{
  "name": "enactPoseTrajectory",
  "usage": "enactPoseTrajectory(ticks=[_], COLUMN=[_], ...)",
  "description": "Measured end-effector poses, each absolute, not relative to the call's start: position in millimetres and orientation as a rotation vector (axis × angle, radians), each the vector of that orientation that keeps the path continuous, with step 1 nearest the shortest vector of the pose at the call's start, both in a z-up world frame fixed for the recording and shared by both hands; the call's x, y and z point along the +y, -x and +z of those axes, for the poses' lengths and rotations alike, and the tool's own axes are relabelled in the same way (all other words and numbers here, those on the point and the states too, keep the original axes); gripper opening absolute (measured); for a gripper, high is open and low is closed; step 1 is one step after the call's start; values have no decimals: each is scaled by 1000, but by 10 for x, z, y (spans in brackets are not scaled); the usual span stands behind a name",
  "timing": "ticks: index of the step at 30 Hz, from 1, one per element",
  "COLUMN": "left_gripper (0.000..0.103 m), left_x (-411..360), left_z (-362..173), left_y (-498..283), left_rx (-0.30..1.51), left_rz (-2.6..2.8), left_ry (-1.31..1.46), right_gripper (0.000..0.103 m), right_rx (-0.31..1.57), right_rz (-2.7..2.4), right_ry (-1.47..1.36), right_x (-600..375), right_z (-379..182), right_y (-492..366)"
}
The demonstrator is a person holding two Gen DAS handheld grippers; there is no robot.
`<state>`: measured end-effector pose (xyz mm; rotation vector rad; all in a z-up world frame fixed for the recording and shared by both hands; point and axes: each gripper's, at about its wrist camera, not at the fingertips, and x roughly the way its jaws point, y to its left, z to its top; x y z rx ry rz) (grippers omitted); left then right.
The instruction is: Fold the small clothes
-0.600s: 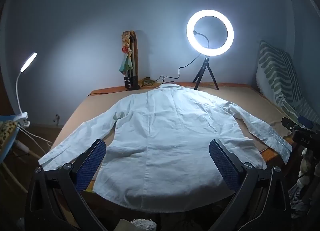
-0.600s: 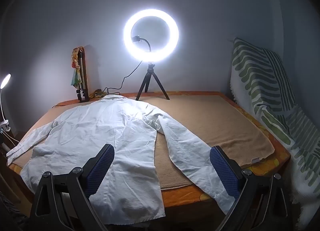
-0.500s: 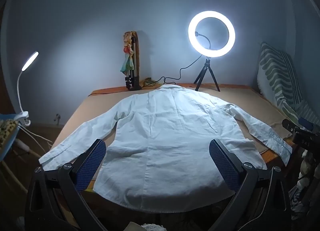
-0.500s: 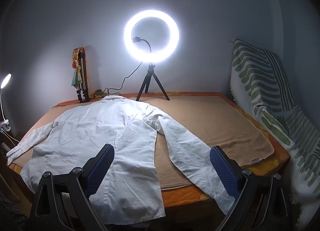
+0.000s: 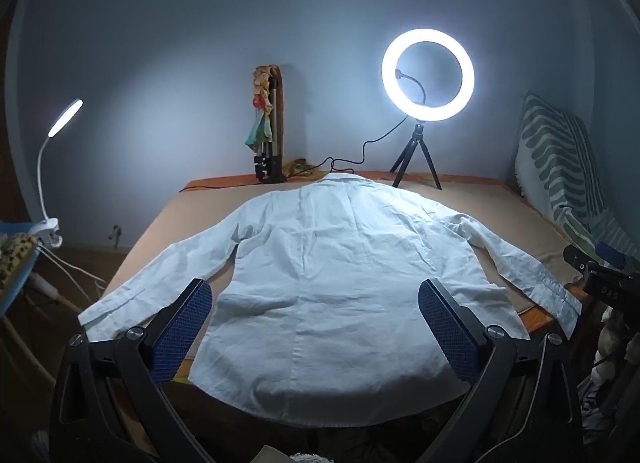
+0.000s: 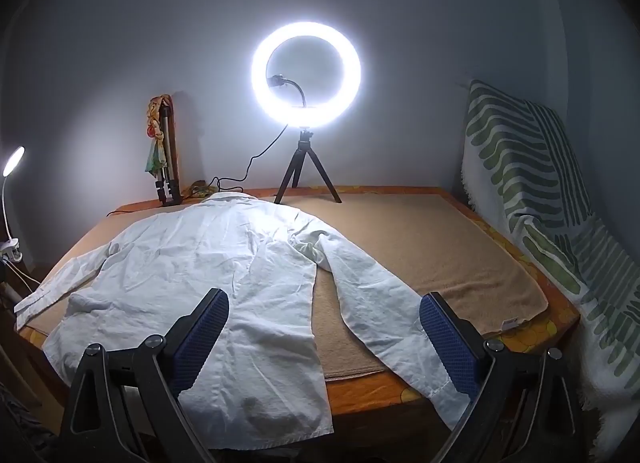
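One white long-sleeved shirt [image 5: 336,295], laid flat with the back up on a tan blanket [image 6: 432,247] that covers the bed [image 6: 532,327]. Collar at the far end by the wall, hem hanging over the near edge toward me, two sleeves spread out to either side.

Two grippers, both mine. My left gripper [image 5: 316,327] is spread wide, nothing between its two blue pads [image 5: 182,329]; it hangs over the near hem, and the shirt body fills the gap between the fingers without touching them. The left sleeve cuff sits just outside my left-hand finger. My right gripper [image 6: 324,339] is also wide apart and holds nothing; the shirt's right side seam and a strip of bare blanket lie between its pads [image 6: 448,343], with the right sleeve [image 6: 384,311] running down toward the right-hand finger, its cuff hanging over the bed edge just under that finger. Whether the cuff touches that finger, I cannot tell. In the left wrist view my right gripper's body shows at the right frame edge, near the right cuff.

Two lights: one ring light [image 6: 306,75] on a small tripod at the far end of the bed, lit, and one clip-on gooseneck lamp [image 5: 64,119] off to the left, lit. One folded tripod [image 5: 270,135] with a colourful cloth on it stands against the wall beside the collar. One green-striped throw [image 6: 532,191] drapes along the right of the bed.
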<state>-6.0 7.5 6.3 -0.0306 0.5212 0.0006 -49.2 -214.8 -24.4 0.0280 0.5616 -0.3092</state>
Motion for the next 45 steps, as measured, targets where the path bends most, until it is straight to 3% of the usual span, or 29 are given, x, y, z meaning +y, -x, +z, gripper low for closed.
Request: enactPoseTrajectory(ticks=[45], left_gripper=[103], left_x=[143], left_z=[64], left_y=[73], left_rx=[515], left_rz=[9], left_ry=[46], right_gripper=[98], right_rx=[570], right_rz=[-300], right_ry=[-29], right_x=[-2057], right_z=[-265], right_y=[490])
